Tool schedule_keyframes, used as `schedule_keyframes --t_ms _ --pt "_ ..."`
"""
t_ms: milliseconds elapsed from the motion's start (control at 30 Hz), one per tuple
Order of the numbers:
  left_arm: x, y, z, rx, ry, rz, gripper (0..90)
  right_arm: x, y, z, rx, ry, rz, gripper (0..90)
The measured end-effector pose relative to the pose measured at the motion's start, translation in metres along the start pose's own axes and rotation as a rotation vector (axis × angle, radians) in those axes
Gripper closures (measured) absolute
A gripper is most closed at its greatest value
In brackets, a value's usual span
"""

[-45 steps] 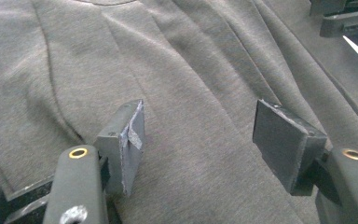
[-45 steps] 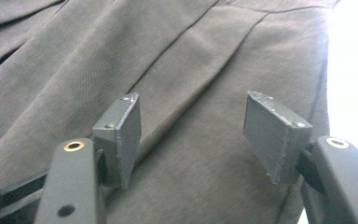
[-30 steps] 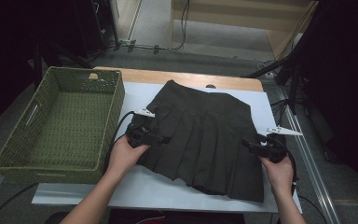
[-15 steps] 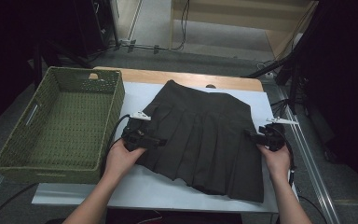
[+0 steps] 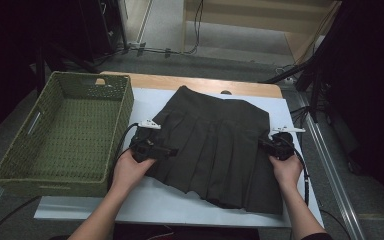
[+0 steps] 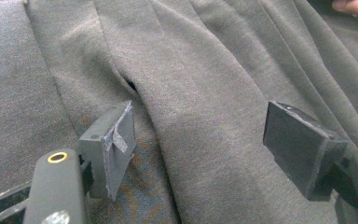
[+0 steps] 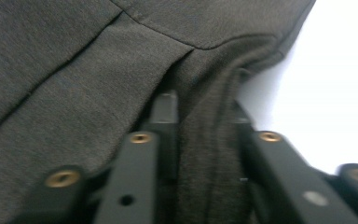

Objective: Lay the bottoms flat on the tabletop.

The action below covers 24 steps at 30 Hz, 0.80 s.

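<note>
Two grippers on skirt (image 5: 220, 145): right gripper (image 7: 200, 140) just clamped its edge (left gripper (image 6: 200, 140) open).

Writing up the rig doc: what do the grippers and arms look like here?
Both grippers, left gripper and right gripper, are black, with flat rectangular pads, brass-coloured pivot screws, a pale plate on top and a trailing black cable. Forearms are bare; a dark sleeve edge shows at the right.

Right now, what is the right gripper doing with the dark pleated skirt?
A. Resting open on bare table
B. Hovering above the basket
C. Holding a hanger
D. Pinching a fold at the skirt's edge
D: in the right gripper view, the right gripper has its jaws closed on a bunched fold at the edge of the skirt.
</note>
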<state>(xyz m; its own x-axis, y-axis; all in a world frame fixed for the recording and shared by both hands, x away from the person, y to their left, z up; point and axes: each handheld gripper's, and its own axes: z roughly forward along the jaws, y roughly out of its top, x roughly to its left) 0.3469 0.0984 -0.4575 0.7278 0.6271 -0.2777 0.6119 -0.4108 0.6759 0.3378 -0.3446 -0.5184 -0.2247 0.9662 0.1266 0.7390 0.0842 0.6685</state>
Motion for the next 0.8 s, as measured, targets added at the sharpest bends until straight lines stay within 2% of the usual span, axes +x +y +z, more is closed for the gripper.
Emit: schedule_keyframes --t_ms 100,167,267,367,467,533,600,700,800 --pt "0.0 0.0 -0.001 -0.004 0.002 0.001 26.0 -0.006 0.004 -0.003 0.005 -0.025 -0.001 82.3" --pt "0.0 0.0 -0.001 -0.007 0.005 0.0 26.0 -0.014 0.009 -0.005 0.014 -0.023 0.017 82.6" --pt "0.001 0.002 -0.001 -0.015 0.013 -0.001 25.2 -0.019 0.017 -0.005 0.0 -0.059 -0.003 82.7" --pt "0.002 0.006 0.0 -0.026 0.012 -0.012 24.2 -0.024 0.027 -0.004 -0.007 -0.075 -0.018 82.7" --pt "0.003 0.01 0.001 -0.03 0.013 -0.009 22.3 -0.033 0.035 -0.003 -0.007 -0.07 -0.004 82.7" --pt "0.006 0.014 0.002 -0.039 0.015 -0.015 22.4 -0.04 0.038 -0.004 -0.004 -0.054 0.025 82.6" --pt "0.01 0.02 0.005 -0.016 0.052 -0.004 23.1 -0.046 0.04 -0.005 -0.001 -0.042 0.047 82.6" --pt "0.015 0.027 0.008 -0.005 0.09 0.015 23.1 -0.052 0.042 -0.006 -0.009 -0.05 0.054 82.5" --pt "0.023 0.035 0.012 -0.012 0.114 0.002 23.0 -0.057 0.04 -0.007 -0.015 -0.039 0.077 82.4"
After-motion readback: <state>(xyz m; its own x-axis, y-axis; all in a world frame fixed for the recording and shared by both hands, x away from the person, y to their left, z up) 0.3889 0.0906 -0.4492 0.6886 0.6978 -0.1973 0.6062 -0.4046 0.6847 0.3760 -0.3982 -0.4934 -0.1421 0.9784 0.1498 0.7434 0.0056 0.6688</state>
